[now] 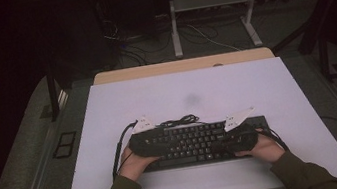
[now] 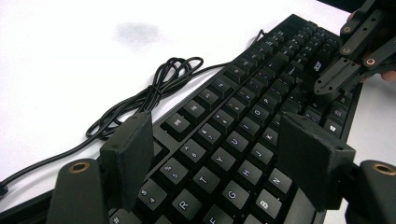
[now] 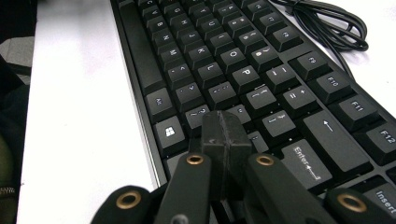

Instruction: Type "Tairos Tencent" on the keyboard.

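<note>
Left gripper (image 2: pixel 212 154) hovers wide open over the keyboard (image 1: pixel 199 143), gripping nothing. Right gripper (image 3: pixel 226 135), jaws pressed together and empty, rests on keys near the desk's (image 1: pixel 180 87) front edge.

Your left tool (image 2: pixel 212 154) hangs over the black keyboard (image 2: pixel 247 126) with its jaws set wide apart — the letter keys R, T, G and H show plainly in the gap between them. The keyboard's black cable (image 2: pixel 154 91) lies in loose loops on the white desk (image 2: pixel 60 60), just beside the keyboard's far edge. Your right tool (image 2: pixel 327 88) comes in at the upper right — its tip down on the keys there.
</note>
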{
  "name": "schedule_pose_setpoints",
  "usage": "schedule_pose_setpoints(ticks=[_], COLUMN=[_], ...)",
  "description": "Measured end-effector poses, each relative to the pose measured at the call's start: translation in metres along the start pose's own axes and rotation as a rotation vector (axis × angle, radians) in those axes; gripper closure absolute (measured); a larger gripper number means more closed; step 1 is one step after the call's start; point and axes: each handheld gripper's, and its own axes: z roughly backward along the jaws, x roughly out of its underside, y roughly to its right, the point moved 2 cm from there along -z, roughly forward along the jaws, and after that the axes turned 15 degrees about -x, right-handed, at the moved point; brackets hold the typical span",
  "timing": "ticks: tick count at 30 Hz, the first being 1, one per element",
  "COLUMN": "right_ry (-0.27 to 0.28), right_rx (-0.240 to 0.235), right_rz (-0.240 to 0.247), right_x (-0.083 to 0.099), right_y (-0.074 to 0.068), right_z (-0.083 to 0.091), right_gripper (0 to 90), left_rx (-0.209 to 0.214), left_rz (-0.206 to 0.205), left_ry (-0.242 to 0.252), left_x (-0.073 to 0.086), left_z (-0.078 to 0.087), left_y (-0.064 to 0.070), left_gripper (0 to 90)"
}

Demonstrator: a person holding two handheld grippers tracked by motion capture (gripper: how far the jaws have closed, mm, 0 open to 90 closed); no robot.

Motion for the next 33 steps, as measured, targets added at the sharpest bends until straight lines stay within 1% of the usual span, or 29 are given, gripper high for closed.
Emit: schedule_pose_setpoints(ticks=[1, 9, 14, 17, 18, 20, 21, 23, 24, 25, 27, 28, 29, 33], right_ry=[-0.008, -0.01, -0.01, -0.01, -0.009, -0.009, -0.009, -0.009, -0.011, -0.011, -0.01, -0.01, -0.01, -0.01], right_rx=[0.001, 0.001, 0.003, 0.002, 0.001, 0.001, 0.001, 0.002, 0.004, 0.004, 0.004, 0.003, 0.003, 0.004], right_rz=[0.007, 0.006, 0.007, 0.006, 0.003, 0.005, 0.005, 0.004, 0.005, 0.005, 0.004, 0.003, 0.003, 0.004], right_x=[0.0008, 0.0008, 0.0009, 0.0009, 0.0011, 0.0011, 0.0011, 0.0011, 0.001, 0.001, 0.001, 0.001, 0.001, 0.001], right_y=[0.0001, 0.0, -0.0003, -0.0002, 0.0, -0.0001, -0.0001, -0.0001, -0.0004, -0.0004, -0.0003, -0.0001, -0.0001, -0.0002], right_z=[-0.0016, -0.0014, -0.0015, -0.0015, -0.0014, -0.0015, -0.0015, -0.0015, -0.0016, -0.0016, -0.0015, -0.0015, -0.0015, -0.0015], right_gripper=[89.5, 89.6, 89.6, 89.6, 89.6, 89.6, 89.6, 89.6, 89.5, 89.5, 89.6, 89.5, 89.5, 89.6], left_rx=[0.001, 0.004, 0.009, 0.013, 0.015, 0.02, 0.023, 0.029, 0.03, 0.033, 0.039, 0.038, 0.042, 0.055], left_rz=[0.0, -0.004, -0.005, 0.002, 0.007, 0.006, 0.0, -0.002, 0.0, 0.0, -0.001, 0.001, 0.003, -0.004], left_ry=[0.0, -0.001, -0.007, -0.012, -0.015, -0.019, -0.022, -0.031, -0.034, -0.038, -0.044, -0.051, -0.054, -0.07], left_x=[0.0, 0.0, 0.0002, 0.0006, 0.0007, 0.0007, 0.0009, 0.0015, 0.0018, 0.0019, 0.0021, 0.0024, 0.0027, 0.0035], left_z=[-0.0001, 0.0002, -0.0002, -0.0006, -0.0008, -0.0009, -0.0009, -0.0014, -0.0017, -0.002, -0.0029, -0.0032, -0.0037, -0.005], left_y=[0.0001, 0.0004, 0.0001, -0.0005, -0.0007, -0.0005, -0.0005, -0.0003, -0.0003, -0.0004, -0.0008, -0.0011, -0.0012, -0.0004], left_gripper=[26.5, 26.7, 28.8, 31.9, 36.1, 39.8, 39.8, 44.6, 49.8, 49.8, 54.9, 60.5, 60.5, 69.8])
